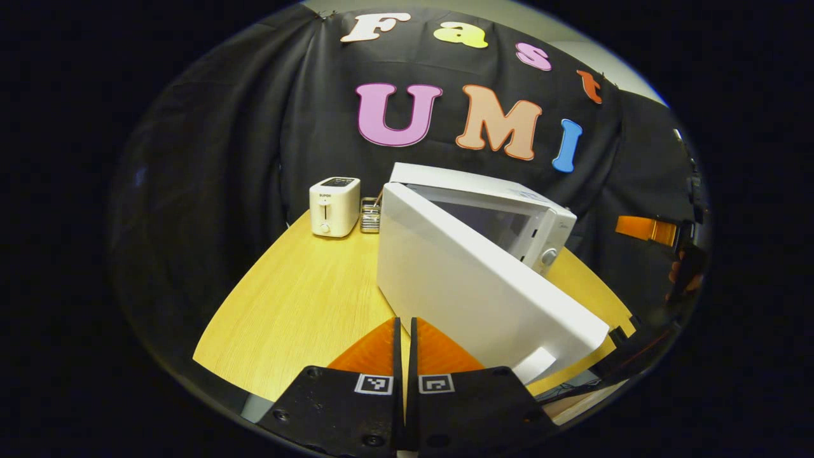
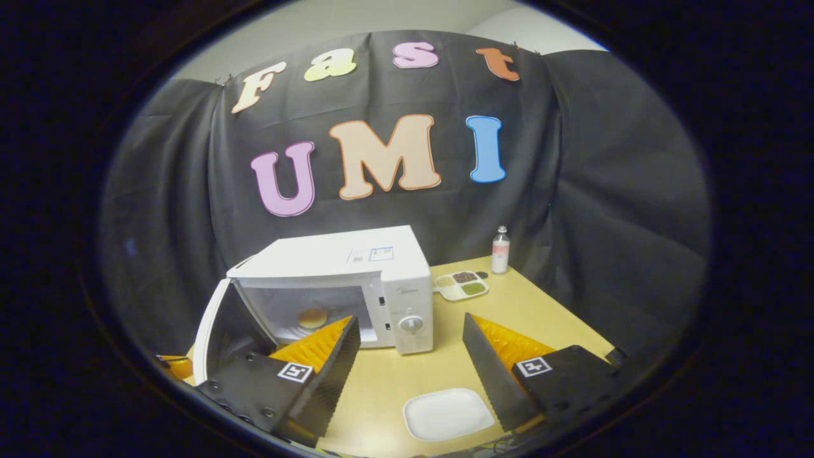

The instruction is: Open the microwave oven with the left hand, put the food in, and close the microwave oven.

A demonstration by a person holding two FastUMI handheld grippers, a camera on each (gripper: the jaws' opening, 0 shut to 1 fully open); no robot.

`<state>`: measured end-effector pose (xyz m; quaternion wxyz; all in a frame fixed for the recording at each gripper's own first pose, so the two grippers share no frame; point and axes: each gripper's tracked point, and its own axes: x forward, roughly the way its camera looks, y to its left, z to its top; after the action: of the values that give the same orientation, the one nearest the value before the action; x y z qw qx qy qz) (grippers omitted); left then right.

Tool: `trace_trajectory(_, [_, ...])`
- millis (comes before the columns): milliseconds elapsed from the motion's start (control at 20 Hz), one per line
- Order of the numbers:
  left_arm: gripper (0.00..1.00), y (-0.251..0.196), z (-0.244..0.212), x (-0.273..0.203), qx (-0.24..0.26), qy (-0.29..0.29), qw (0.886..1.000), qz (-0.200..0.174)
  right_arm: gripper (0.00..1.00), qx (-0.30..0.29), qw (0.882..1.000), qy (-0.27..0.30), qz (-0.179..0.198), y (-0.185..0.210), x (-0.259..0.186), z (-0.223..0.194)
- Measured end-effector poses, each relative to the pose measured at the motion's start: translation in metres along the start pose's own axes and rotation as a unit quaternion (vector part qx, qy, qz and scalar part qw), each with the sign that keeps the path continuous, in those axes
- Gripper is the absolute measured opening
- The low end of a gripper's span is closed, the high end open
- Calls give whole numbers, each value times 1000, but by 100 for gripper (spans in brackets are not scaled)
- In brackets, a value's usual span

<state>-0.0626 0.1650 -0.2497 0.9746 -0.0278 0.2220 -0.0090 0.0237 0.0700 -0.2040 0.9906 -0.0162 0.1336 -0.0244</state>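
In the left gripper view, the left gripper point(image 1: 404, 331) is clenched on nothing, its orange fingers pressed together just beside the outer face of the open microwave door point(image 1: 470, 286), which runs toward 4 o'clock. The microwave point(image 1: 509, 210) stands at 1 o'clock, a toaster point(image 1: 334, 207) at 11 o'clock. In the right gripper view, the right gripper point(image 2: 410, 350) is released, fingers wide apart above a white plate point(image 2: 448, 415). At 10 o'clock the food point(image 2: 312, 318) sits inside the microwave. A divided tray point(image 2: 461, 284) and bottle point(image 2: 500, 250) stand at 1 o'clock on the table point(image 2: 540, 318).

Glossy white microwave oven point(image 1: 483, 280) (plastic-looking) on smooth wood-grain table point(image 1: 299, 305).
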Motion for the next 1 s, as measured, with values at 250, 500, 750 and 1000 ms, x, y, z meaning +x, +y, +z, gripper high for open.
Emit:
trace_trajectory(250, [0, -24, -2, 1, 25, 6, 999, -35, 92, 10, 1000, -13, -1, -8, -7, 21])
trace_trajectory(500, [1, -51, 0, 2, 33, 8, 998, -57, 92, 2, 1000, -20, -7, -22, -7, 33])
trace_trajectory(750, [2, -71, 4, 4, 13, 8, 998, -53, 92, 3, 1000, -11, -11, -44, -1, 36])
trace_trajectory(1000, [0, -112, 10, 22, 12, 6, 998, -62, 100, 6, 1000, -3, -3, -66, 10, 40])
